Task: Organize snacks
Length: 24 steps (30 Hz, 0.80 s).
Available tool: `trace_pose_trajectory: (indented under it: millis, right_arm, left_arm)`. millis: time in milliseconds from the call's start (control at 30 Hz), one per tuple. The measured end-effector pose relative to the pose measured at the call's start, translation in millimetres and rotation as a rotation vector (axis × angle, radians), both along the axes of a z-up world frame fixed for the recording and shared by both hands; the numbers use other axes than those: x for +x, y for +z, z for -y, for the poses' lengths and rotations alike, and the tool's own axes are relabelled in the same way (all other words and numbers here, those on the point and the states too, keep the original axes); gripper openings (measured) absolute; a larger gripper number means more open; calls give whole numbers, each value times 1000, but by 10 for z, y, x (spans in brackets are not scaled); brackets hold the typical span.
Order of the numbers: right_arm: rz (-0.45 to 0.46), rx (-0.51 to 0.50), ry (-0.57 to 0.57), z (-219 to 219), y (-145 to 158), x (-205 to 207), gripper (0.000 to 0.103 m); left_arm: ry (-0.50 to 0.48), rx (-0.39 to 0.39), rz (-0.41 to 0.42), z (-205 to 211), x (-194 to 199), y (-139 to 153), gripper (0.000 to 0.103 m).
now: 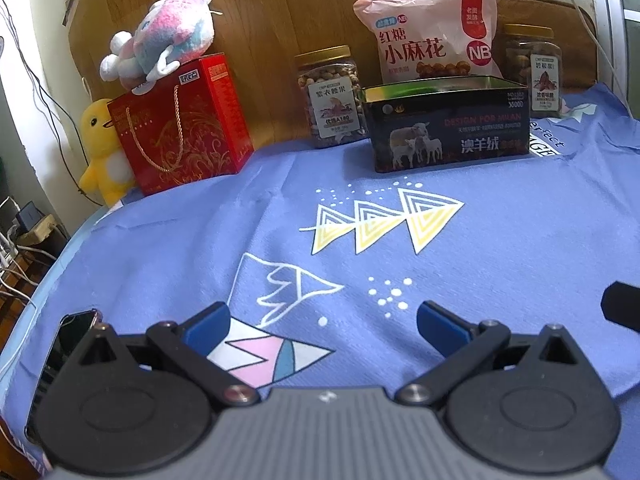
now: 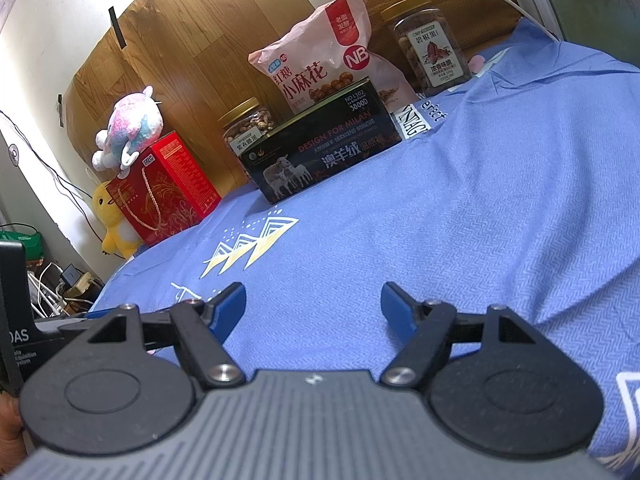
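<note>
Both hand-held grippers, left (image 1: pixel 323 326) and right (image 2: pixel 313 307), wide, empty; tin (image 1: pixel 448 128), bag (image 1: pixel 430 40), jars (image 1: pixel 332 96) well ahead on desk (image 1: pixel 500 240)

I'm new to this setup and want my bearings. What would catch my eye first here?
The pink snack bag stands tallest at the back, behind an open black tin flanked by two nut jars. To the left, a pastel plush lies atop a red gift box. Both grippers hang open above the blue cloth.
</note>
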State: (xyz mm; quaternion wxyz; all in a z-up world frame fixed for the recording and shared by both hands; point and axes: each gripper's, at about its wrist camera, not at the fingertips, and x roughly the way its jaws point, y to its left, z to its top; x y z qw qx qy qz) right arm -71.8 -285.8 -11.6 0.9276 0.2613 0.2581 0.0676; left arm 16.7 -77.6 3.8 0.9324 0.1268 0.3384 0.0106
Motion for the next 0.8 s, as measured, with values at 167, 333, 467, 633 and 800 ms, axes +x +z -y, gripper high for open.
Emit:
trace_pose_trajectory:
  millis: [167, 333, 467, 633, 800]
  right_arm:
    - [-1, 0, -1, -5, -4, 2, 77]
    - [-1, 1, -2, -7, 2, 1, 77]
    - [-1, 2, -4, -5, -12, -3, 77]
    - [-1, 6, -6, 7, -31, -15, 77]
    - [-3, 10, -8, 20, -22, -13, 77]
  left_arm:
    - [-13, -7, -16, 16, -5, -6, 103]
    - [-25, -7, -28, 35, -12, -12, 103]
    - [-33, -7, -33, 52, -12, -11, 103]
    - [-39, -10, -40, 61, 1, -13, 103]
    - [-50, -25, -53, 58, 5, -20, 103]
